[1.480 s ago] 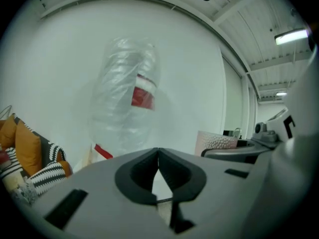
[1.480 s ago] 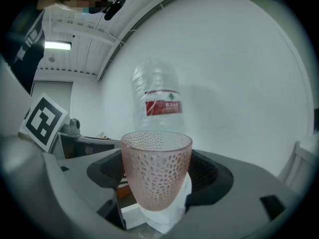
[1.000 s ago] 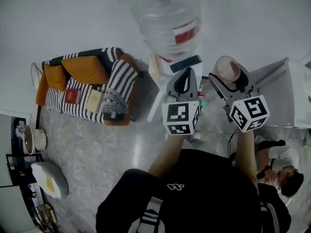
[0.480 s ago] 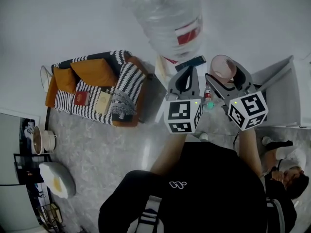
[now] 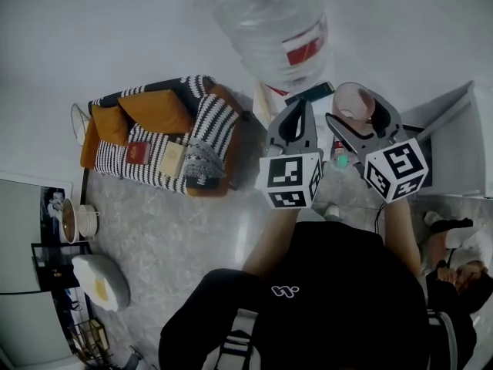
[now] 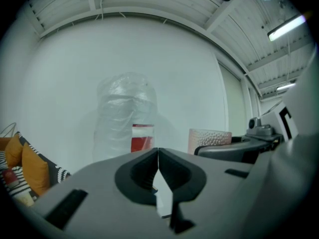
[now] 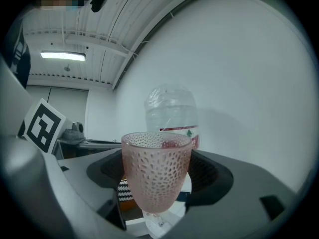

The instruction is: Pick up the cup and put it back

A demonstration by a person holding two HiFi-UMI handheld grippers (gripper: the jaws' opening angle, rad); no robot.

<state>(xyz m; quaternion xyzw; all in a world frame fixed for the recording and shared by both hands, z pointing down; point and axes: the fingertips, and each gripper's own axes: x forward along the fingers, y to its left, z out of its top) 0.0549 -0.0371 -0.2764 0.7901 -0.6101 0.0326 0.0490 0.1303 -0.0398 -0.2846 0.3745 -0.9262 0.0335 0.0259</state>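
Observation:
A pink dimpled cup (image 7: 157, 171) stands upright between the jaws of my right gripper (image 7: 158, 176), which is shut on it. In the head view the cup (image 5: 354, 104) shows from above at the tip of the right gripper (image 5: 359, 123), held in the air beside the water dispenser (image 5: 281, 99). My left gripper (image 5: 297, 123) is just left of it, shut with nothing between its jaws (image 6: 158, 176). The cup (image 6: 209, 141) also shows to the right in the left gripper view.
A large clear water bottle (image 5: 271, 25) with a red label sits on the white dispenser ahead. A striped armchair (image 5: 166, 133) with orange cushions stands to the left. A white cabinet (image 5: 462, 141) is at the right. Another person (image 5: 462, 272) sits at lower right.
The whole view has shifted slightly; both grippers and the held cup have edged to the right and a little up in the picture. The grip on the cup is unchanged.

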